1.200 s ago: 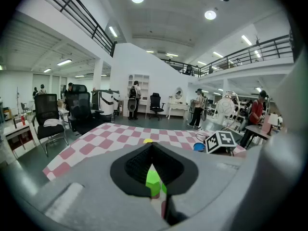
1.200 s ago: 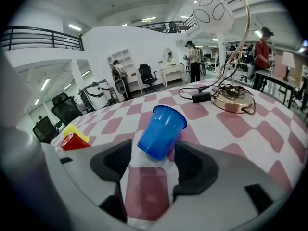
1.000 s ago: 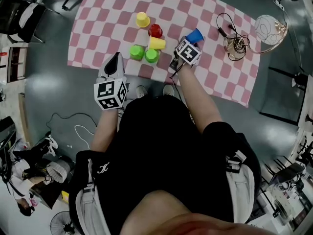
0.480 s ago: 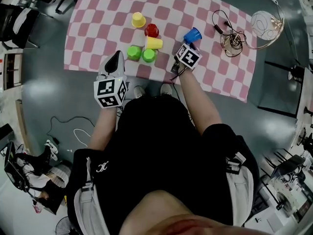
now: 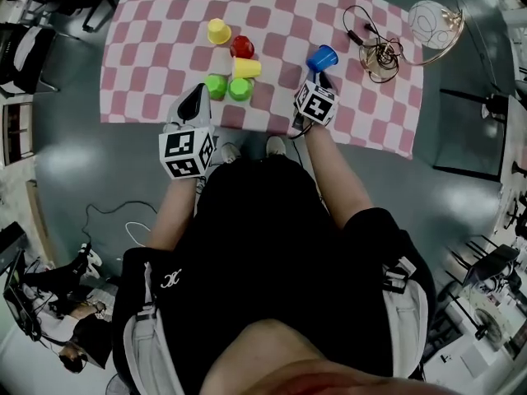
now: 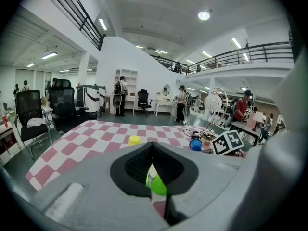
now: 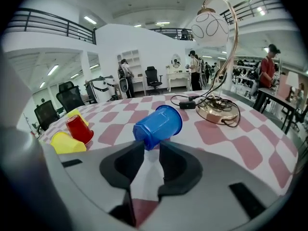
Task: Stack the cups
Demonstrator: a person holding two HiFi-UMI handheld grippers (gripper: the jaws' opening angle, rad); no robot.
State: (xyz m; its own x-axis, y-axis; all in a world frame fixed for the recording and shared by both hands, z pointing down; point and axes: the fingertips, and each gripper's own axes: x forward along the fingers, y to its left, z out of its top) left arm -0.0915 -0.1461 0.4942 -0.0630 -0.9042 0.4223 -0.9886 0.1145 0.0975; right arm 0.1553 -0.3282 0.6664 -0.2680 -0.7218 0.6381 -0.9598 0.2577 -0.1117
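On the pink-checked tablecloth (image 5: 156, 39) stand a yellow cup (image 5: 218, 31), a red cup (image 5: 242, 46), a yellow cup on its side (image 5: 246, 67) and two green cups (image 5: 216, 85) (image 5: 240, 89). My right gripper (image 7: 147, 150) has just been closing; its jaws grip the base of the blue cup (image 7: 159, 125), which is tilted with its mouth pointing away. In the head view that blue cup (image 5: 322, 58) sits just beyond the right gripper (image 5: 317, 77). My left gripper (image 5: 198, 90) is shut and empty, its tip close beside the left green cup (image 6: 156, 186).
A desk lamp with a brass base (image 7: 216, 110), a white globe shade (image 5: 431, 19) and a tangle of black cable (image 5: 375, 52) occupies the table's right end. The table's near edge (image 5: 247, 126) runs just under both grippers. Chairs and people fill the room behind.
The right jaws closed round the blue cup's base, and the cup now tilts more. The left gripper's tip moved in closer to the left green cup.
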